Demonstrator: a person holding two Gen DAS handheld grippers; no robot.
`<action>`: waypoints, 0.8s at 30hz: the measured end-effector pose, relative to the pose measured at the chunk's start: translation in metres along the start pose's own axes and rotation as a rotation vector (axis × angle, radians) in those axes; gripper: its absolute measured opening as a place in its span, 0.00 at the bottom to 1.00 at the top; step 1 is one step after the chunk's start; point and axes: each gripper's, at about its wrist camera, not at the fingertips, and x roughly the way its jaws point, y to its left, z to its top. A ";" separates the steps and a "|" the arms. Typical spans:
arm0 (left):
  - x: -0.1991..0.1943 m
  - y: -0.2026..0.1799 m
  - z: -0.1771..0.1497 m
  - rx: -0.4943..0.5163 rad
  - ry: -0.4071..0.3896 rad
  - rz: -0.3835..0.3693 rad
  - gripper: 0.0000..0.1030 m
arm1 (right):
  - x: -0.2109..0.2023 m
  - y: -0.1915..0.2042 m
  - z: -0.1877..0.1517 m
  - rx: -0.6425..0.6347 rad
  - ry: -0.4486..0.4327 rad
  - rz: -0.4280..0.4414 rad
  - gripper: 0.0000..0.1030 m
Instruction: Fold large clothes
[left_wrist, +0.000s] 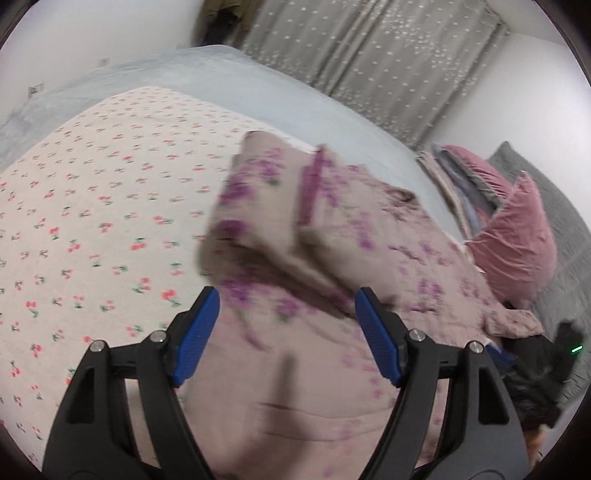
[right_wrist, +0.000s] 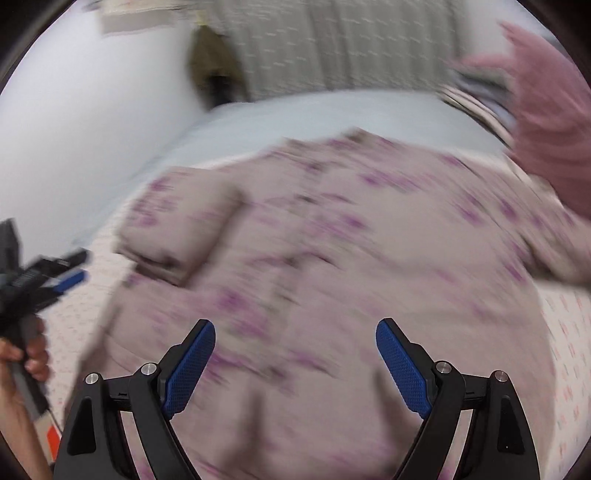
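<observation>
Hovering over the floral garment (left_wrist: 369, 240) on the bed (left_wrist: 110, 221), left tool (left_wrist: 286, 332) and right tool (right_wrist: 295, 365) gape empty, ready to regrip.

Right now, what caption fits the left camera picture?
Open left tongs hover over a flowery pink garment on the bed.
</observation>
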 end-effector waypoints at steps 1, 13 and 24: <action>0.004 0.004 0.000 -0.009 0.007 0.025 0.73 | 0.007 0.021 0.010 -0.039 -0.009 0.019 0.87; 0.017 0.020 -0.001 -0.037 0.033 0.038 0.65 | 0.133 0.167 0.063 -0.406 0.068 0.051 0.19; 0.027 0.031 0.004 -0.078 0.033 0.014 0.61 | 0.060 0.000 0.112 -0.061 -0.140 -0.141 0.04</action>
